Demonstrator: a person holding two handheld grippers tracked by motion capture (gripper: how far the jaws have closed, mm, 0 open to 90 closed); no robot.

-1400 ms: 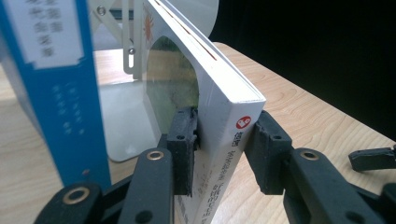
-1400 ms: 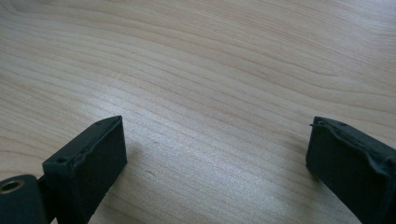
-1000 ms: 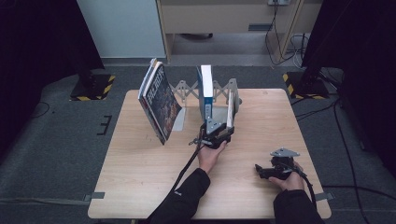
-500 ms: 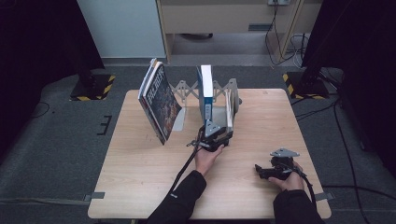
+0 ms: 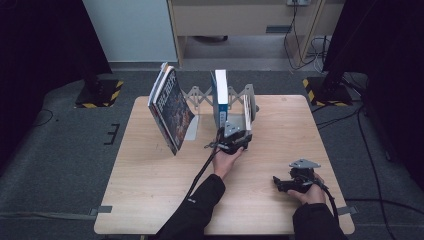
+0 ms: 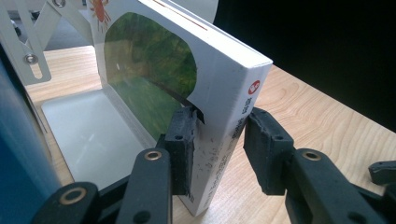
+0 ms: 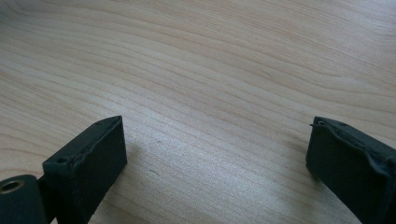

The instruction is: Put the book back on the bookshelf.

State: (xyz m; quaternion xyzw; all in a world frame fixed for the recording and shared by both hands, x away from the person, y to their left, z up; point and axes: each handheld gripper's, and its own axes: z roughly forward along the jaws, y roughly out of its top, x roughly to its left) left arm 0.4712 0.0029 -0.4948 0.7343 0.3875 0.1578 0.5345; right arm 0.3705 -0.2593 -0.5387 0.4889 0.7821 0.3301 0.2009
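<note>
Left gripper view: tongs [image 6: 217, 151] apparently clamping book [image 6: 219, 84]

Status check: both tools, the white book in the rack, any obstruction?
Left tool closing on white green-cover book, both pads at its spine end. Right tool open, idle over bare wooden table. Blue book upright alongside; no obstruction.

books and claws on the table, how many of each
books: 3, a dark-covered one leaning at left, a blue-and-white one upright, a white one in the left claw
claws: 2, with the right claw resting open
total: 5
</note>
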